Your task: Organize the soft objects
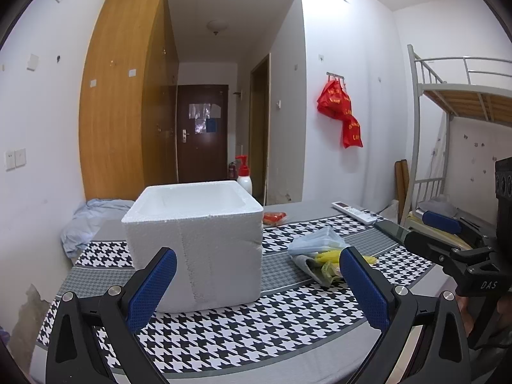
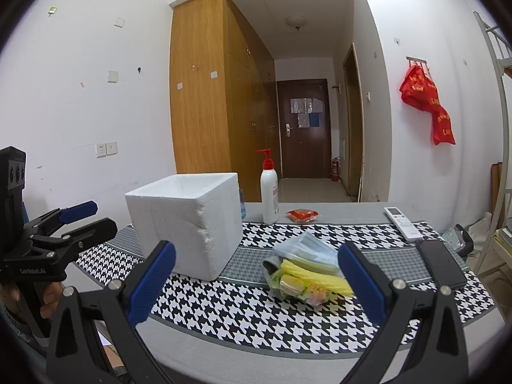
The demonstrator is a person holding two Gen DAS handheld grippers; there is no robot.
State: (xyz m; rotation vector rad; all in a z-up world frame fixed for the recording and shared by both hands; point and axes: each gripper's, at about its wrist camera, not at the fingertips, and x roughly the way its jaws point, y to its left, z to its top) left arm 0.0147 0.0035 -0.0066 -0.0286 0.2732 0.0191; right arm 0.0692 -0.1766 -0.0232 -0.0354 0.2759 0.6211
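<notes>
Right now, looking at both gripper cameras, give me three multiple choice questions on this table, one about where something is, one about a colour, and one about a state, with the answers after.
1. Where does the pump bottle stand?
A. Behind the foam box, near the table's far edge
B. Inside the foam box
C. On the phone

2. What colour is the pump bottle's pump head?
A. Blue
B. Red
C. Green

3. How are the right gripper and the left gripper set?
A. Both shut on a sponge
B. One open, one shut
C. Both open and empty

Answers: 1 A, the right wrist view shows it upright just past the box's far corner. 2 B, the nozzle and collar are red over a white body. 3 C, each camera shows its blue pads spread wide with nothing between them; the yellow sponges lie untouched on the cloth.
</notes>
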